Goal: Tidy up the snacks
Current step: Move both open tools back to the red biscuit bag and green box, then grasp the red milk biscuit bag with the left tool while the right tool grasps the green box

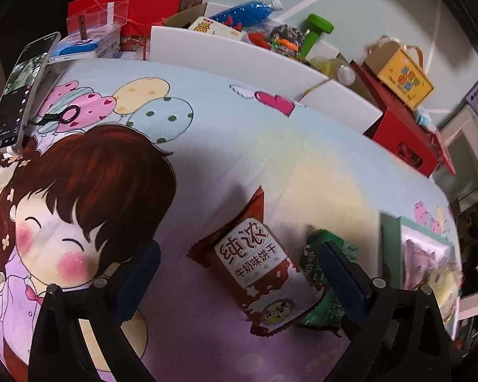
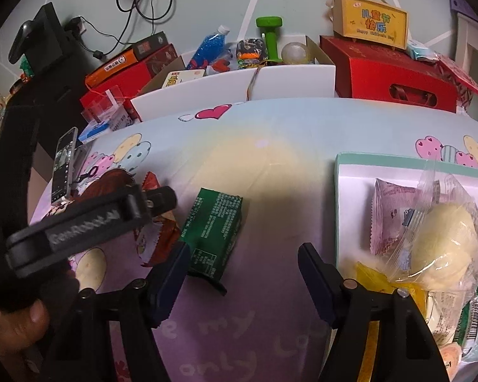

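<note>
Open stretch of cartoon-printed cloth on the table (image 2: pixel 271 146) at centre, free between the two loose packets and the tray. Far edge, 12 o'clock, walled by a white box (image 2: pixel 232 89) of clutter: blue bottle (image 2: pixel 208 44), green dumbbell (image 2: pixel 271 36). Red gift box (image 2: pixel 385 73) at 1 o'clock, yellow carton (image 2: pixel 371 24) on top. Orange and red boxes (image 2: pixel 121 73) stacked at 10 o'clock, phone (image 1: pixel 19 95) propped at the left edge.

Red-and-white biscuit packet (image 1: pixel 261 267) lying flat, Chinese lettering face up, touching and partly overlapping a green packet (image 2: pixel 212 232) at its 3 o'clock. Teal-rimmed tray (image 2: pixel 339 210) at 3 o'clock, well apart from the green packet, already holding a pink packet (image 2: pixel 392 216), a clear bag with a pale bun (image 2: pixel 443 242), and yellow and other wrappers.

Left gripper (image 1: pixel 239 261) released, jaws wide, straddling the biscuit packet; right finger in front of the green packet's edge, contact not clear. Right gripper (image 2: pixel 242 264) released, nothing clasped between the jaws; left finger overlapping the green packet's near edge, touch uncertain. Left gripper's body crossing the right view at 9 o'clock, hiding most of the biscuit packet.
</note>
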